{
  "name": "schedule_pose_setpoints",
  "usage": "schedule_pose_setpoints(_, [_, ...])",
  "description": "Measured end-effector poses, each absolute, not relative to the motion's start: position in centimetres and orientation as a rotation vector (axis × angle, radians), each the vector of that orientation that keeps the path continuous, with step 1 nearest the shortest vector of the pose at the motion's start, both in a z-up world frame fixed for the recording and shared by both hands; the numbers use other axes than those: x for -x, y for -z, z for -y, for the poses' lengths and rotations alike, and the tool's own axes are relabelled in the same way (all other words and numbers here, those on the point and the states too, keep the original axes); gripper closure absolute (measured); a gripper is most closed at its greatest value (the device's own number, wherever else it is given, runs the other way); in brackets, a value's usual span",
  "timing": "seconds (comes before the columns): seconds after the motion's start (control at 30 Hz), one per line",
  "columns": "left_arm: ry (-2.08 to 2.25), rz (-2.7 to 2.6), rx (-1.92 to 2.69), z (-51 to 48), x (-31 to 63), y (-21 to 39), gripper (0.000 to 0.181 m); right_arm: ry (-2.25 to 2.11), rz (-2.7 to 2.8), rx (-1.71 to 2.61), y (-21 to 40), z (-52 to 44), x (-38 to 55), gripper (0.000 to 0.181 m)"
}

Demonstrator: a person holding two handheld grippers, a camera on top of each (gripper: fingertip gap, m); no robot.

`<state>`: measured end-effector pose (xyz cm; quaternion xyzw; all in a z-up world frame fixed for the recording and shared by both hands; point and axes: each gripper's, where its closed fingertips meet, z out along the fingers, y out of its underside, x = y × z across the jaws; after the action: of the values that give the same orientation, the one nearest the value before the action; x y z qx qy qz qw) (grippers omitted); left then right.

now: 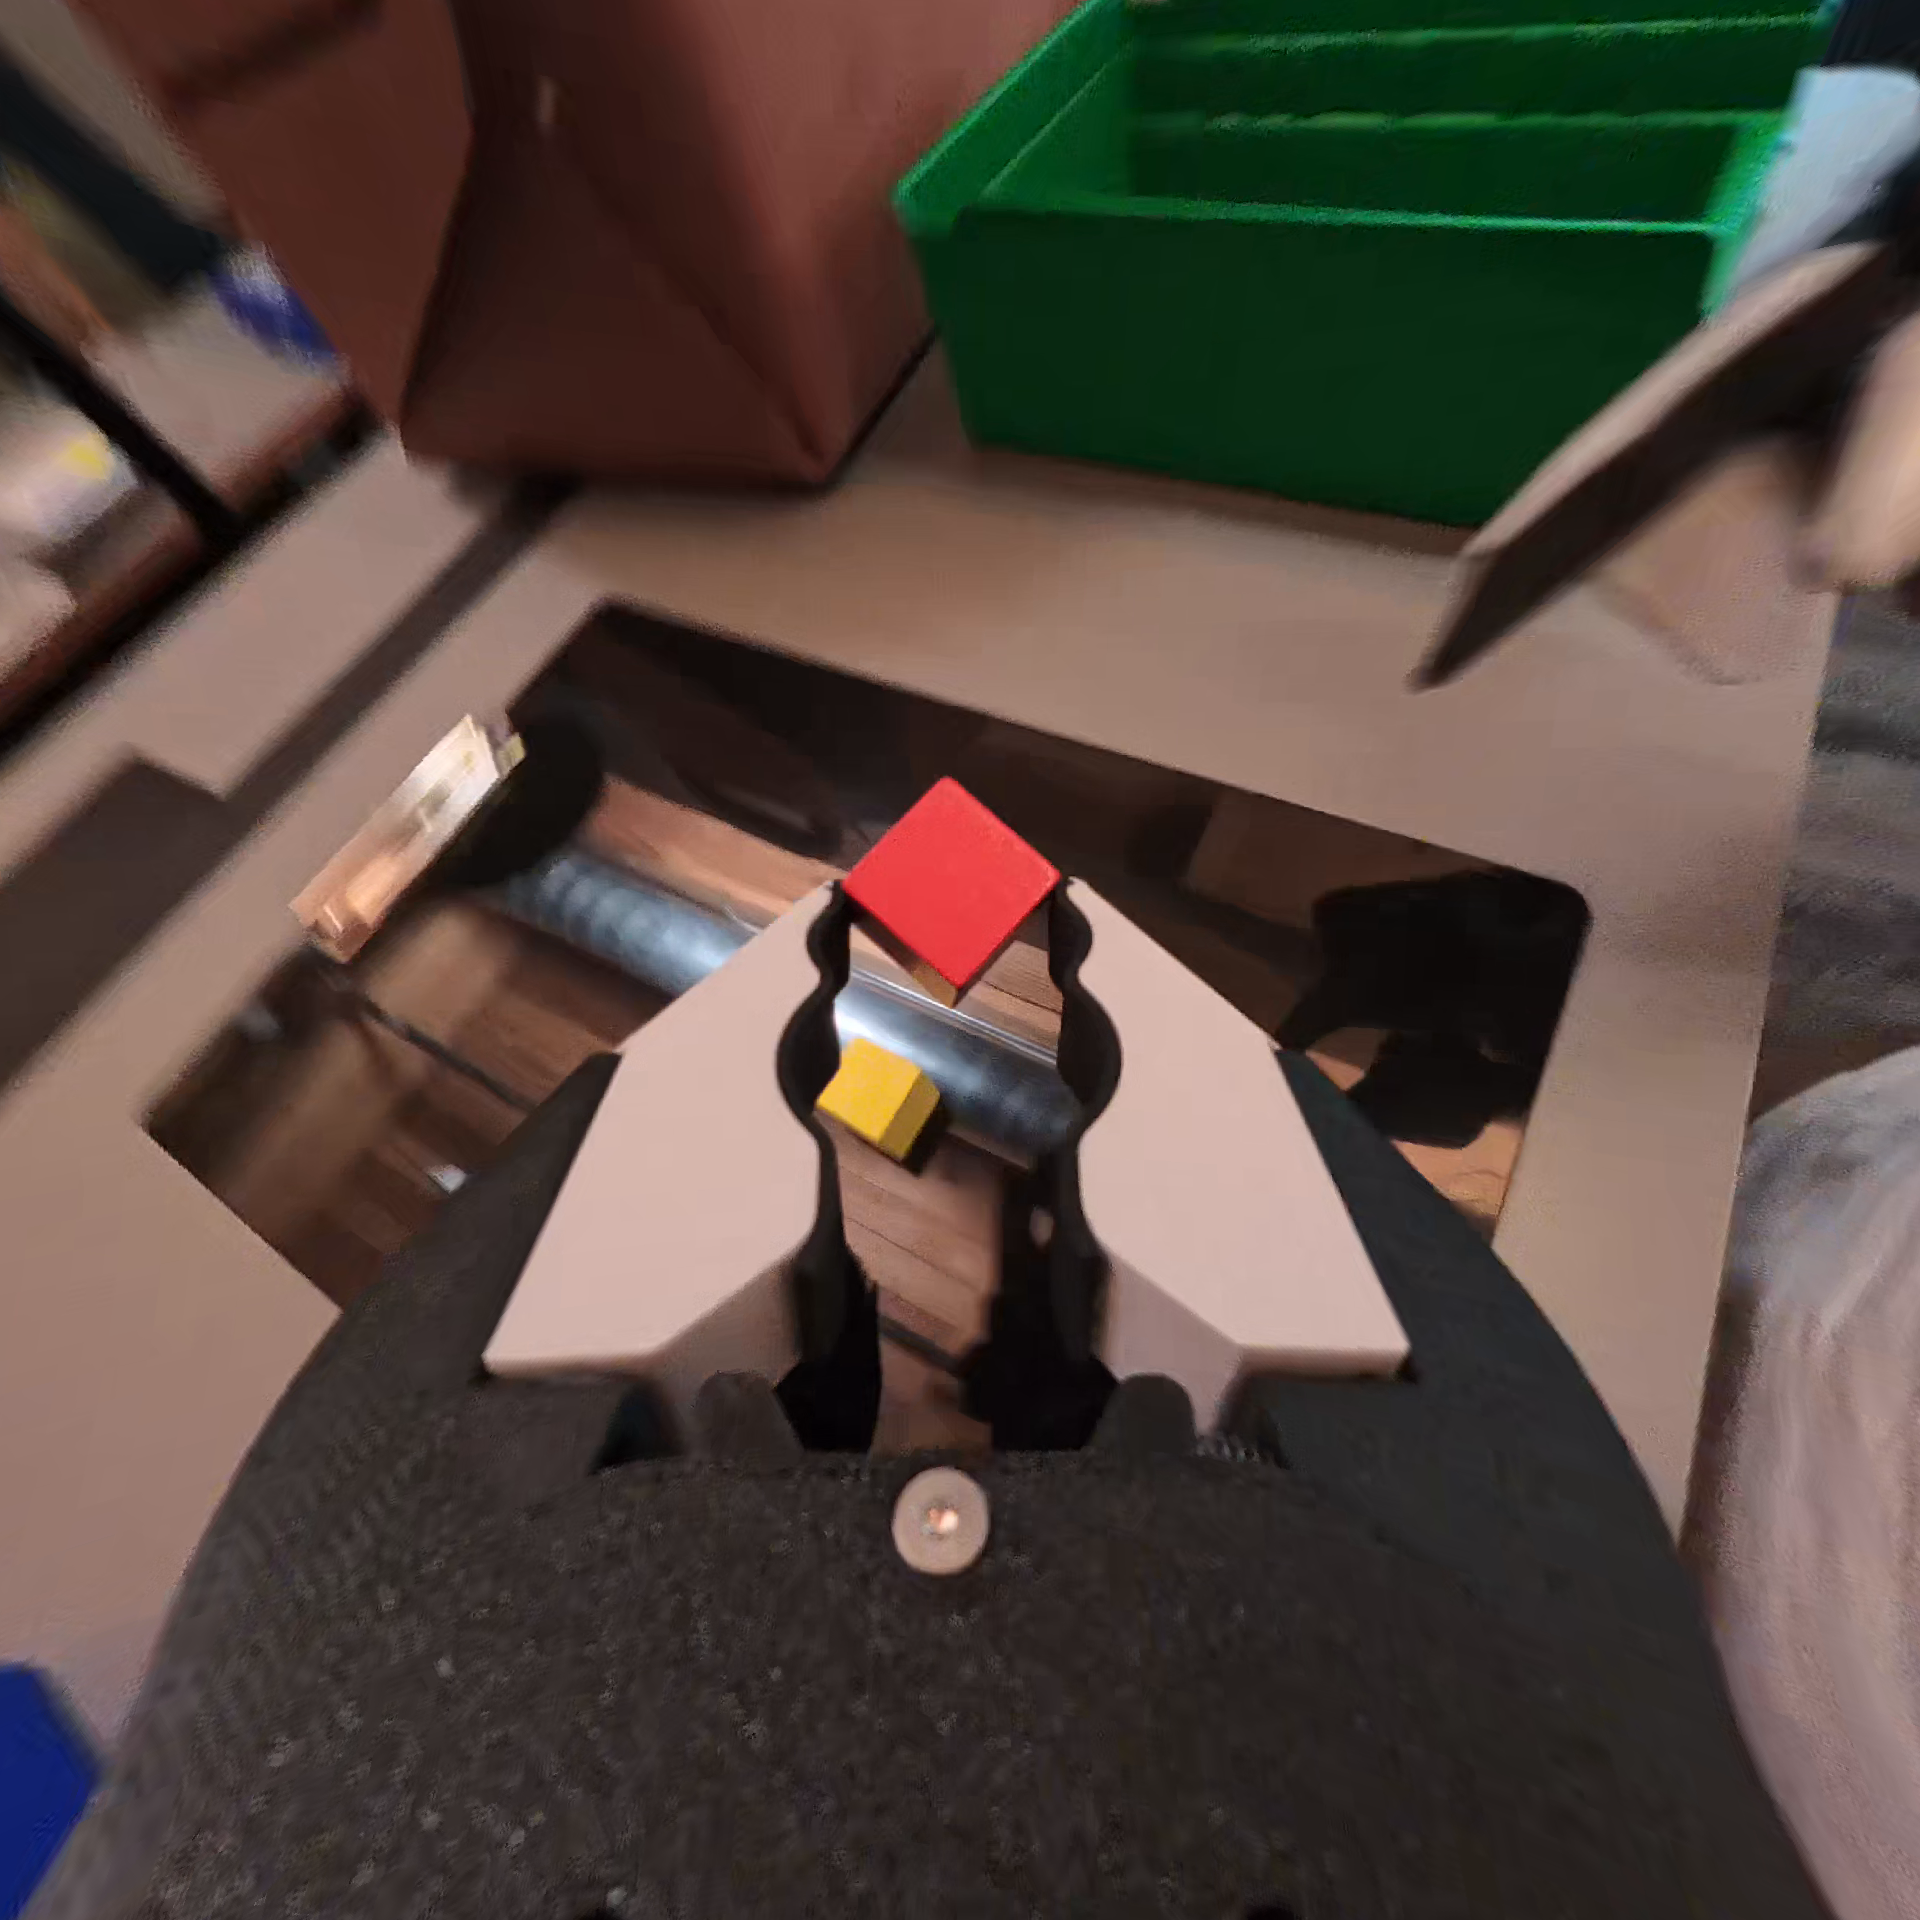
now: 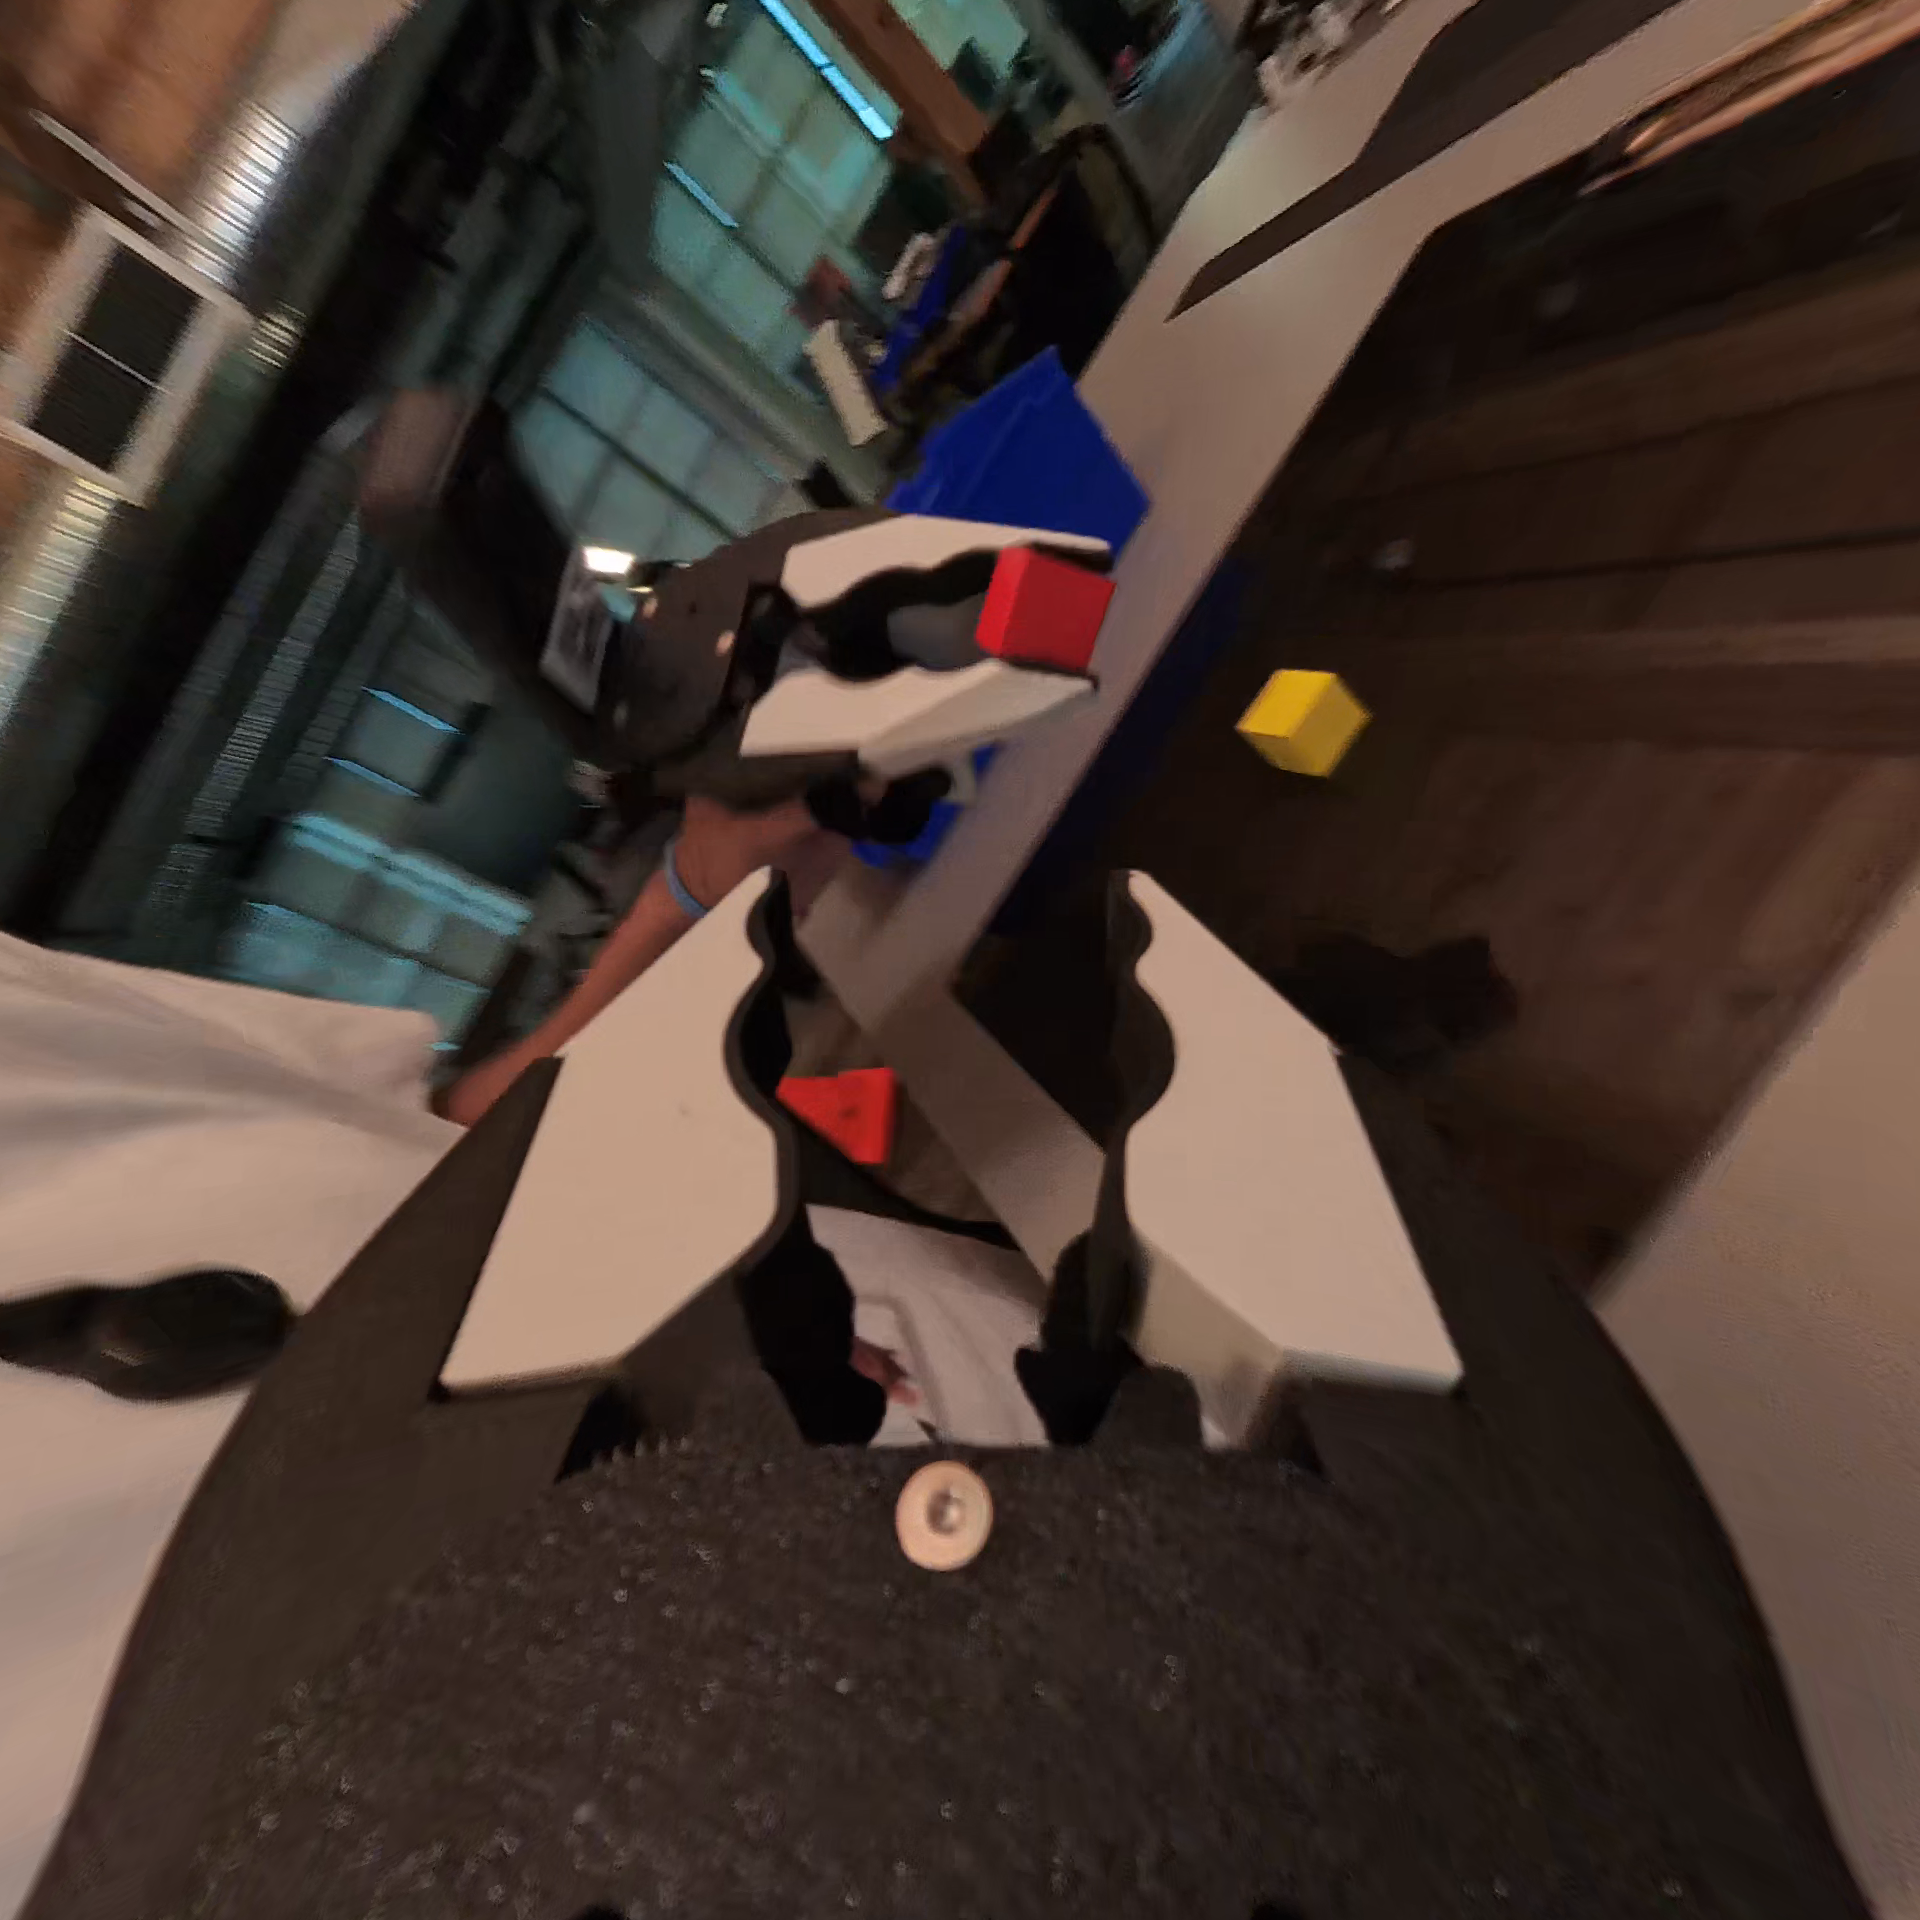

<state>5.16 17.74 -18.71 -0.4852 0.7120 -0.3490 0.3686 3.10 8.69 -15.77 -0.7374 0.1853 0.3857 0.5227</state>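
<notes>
The left tool [image 1: 951, 894] grips a red wooden cube [image 1: 951, 883] at frame centre, over a mirror-like square panel [image 1: 1403, 935] set in the pale table [image 1: 1143, 582]. A small yellow cube [image 1: 878, 1112] lies on the panel, just below. A green plastic divided bin [image 1: 1330, 312] stands on the table, upper right.

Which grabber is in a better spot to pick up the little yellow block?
Probably the right gripper: its jaws are open and empty. The left gripper hangs right above the yellow block, which lies on the mirror-like panel, but it is already clamped on the red block.
</notes>
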Motion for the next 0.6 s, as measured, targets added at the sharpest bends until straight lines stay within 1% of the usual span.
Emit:
schedule_pose_setpoints(0.1, [0.766, -1.883, 0.981, -15.5, -4.3, 16.0, 0.142, -1.184, -0.439, 1.733, 14.7, -11.4, -2.0, 0.119])
schedule_pose_setpoints(0.2, [0.7, -1.93, 0.883, -13.8, -3.8, 15.5, 0.142, -1.26, -0.388, 1.699, 14.0, -13.1, -1.0, 0.125])
schedule_pose_setpoints(0.23, [0.699, -1.947, 0.876, -13.4, -3.7, 15.6, 0.142, -1.275, -0.369, 1.7, 13.9, -13.4, -0.6, 0.128])
schedule_pose_setpoints(0.27, [0.699, -1.961, 0.875, -13.0, -3.6, 15.8, 0.142, -1.284, -0.358, 1.698, 13.8, -13.5, -0.3, 0.136])
schedule_pose_setpoints(0.33, [0.722, -1.938, 0.858, -12.3, -3.5, 15.6, 0.142, -1.255, -0.358, 1.725, 14.3, -13.5, -0.3, 0.155])
schedule_pose_setpoints(0.4, [0.69, -1.892, 0.853, -12.6, -3.3, 15.4, 0.142, -1.184, -0.39, 1.716, 14.3, -13.2, -1.4, 0.155])
schedule_pose_setpoints(0.5, [0.645, -1.654, 0.905, -15.0, -2.6, 13.5, 0.142, -1.085, -0.41, 1.753, 13.9, -11.5, -3.9, 0.155])
schedule_pose_setpoints(0.6, [0.671, -1.664, 1.11, -16.3, -1.1, 15.3, 0.142, -0.747, -0.343, 1.957, 14.2, -8.0, -8.2, 0.155])
